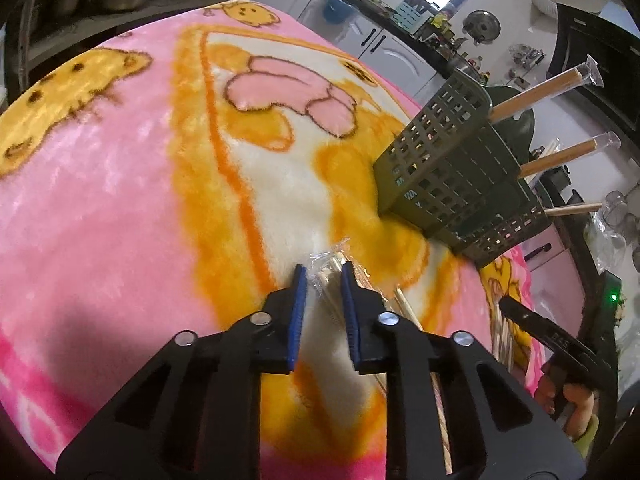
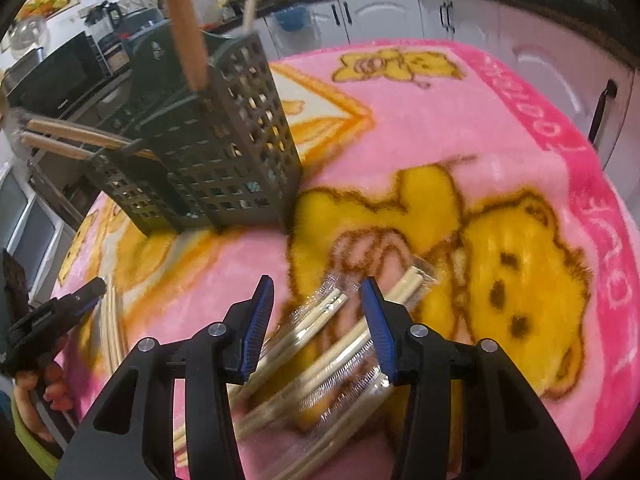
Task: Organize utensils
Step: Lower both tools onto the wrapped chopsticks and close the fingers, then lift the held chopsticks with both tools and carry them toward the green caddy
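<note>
Wrapped chopsticks at both claws on the pink blanket (image 1: 100,200)

The left gripper (image 1: 324,280) is clenched on a wrapped chopstick pack (image 1: 326,270); the right gripper (image 2: 318,292) stands released over 3 wrapped packs (image 2: 320,312) near the green caddy (image 2: 224,136).

The wrapped chopstick packets (image 2: 320,344) are smeared by motion blur and cut off at 6 o'clock. The utensil basket (image 2: 208,140) hides the lower ends of its wooden handles (image 2: 184,20).
</note>
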Action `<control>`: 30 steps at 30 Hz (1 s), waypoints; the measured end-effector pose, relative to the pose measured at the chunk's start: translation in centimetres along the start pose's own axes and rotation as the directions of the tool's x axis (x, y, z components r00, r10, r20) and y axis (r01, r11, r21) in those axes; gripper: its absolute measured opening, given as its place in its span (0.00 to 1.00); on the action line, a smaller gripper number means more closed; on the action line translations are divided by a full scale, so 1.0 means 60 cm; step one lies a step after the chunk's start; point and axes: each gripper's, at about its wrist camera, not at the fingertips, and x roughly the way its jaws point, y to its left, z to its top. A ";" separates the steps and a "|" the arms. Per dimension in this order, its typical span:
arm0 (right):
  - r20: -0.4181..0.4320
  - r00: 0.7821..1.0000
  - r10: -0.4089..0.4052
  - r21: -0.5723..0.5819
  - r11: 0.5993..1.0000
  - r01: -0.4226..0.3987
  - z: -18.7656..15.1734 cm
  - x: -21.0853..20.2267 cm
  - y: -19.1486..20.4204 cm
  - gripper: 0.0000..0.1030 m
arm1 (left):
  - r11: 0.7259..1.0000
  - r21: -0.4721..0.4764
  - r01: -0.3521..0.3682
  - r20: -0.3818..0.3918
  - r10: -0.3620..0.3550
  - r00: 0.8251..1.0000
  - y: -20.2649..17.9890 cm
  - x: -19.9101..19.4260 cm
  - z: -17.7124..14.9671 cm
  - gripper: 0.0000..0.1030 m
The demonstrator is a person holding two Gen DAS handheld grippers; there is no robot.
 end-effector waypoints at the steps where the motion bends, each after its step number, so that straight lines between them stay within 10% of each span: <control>1: -0.013 1.000 0.003 0.007 1.000 -0.003 0.003 0.006 -0.002 0.38 | 1.000 -0.007 0.006 0.000 -0.006 1.000 0.002 0.000 0.001 0.10; 13: 0.033 0.999 -0.010 -0.013 1.000 0.011 0.004 0.013 0.007 0.09 | 1.000 -0.010 0.026 0.013 -0.026 1.000 0.005 -0.001 0.002 0.06; 30: 0.263 0.955 0.136 -0.074 0.990 -0.120 0.017 -0.137 0.057 0.05 | 0.991 0.126 0.047 0.163 -0.068 0.984 -0.078 -0.096 0.018 0.04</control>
